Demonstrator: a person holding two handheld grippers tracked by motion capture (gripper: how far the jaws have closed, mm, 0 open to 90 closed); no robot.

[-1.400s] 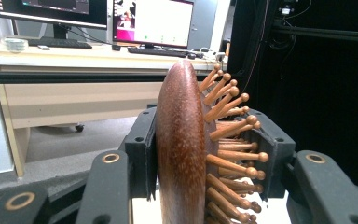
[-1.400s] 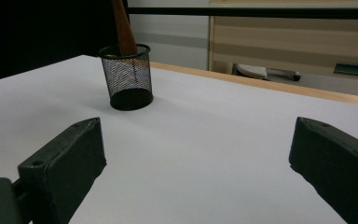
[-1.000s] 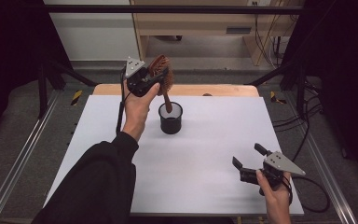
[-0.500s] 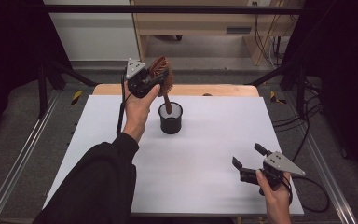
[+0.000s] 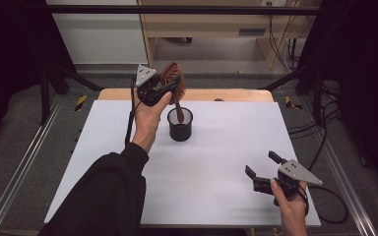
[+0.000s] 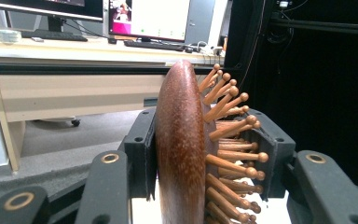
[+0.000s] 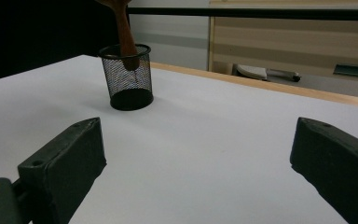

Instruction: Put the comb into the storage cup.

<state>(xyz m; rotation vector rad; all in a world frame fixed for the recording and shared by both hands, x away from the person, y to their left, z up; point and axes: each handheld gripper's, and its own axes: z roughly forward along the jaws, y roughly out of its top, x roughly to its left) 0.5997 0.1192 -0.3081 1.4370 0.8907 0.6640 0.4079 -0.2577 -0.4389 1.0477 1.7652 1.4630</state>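
left gripper [image 5: 166, 87] jaws clamp the hairbrush [image 6: 182, 149] head; its handle tip sits inside the mesh cup [image 5: 180, 125]. a tilted release could tip the light cup. right gripper [image 5: 266, 172] jaws stand apart.

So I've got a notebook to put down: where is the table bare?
Most of the white table top is bare: the wide middle between the black mesh cup and the right tool, and the right half behind that tool. Crowded: around the cup, where the left tool holds the brown wooden hairbrush.
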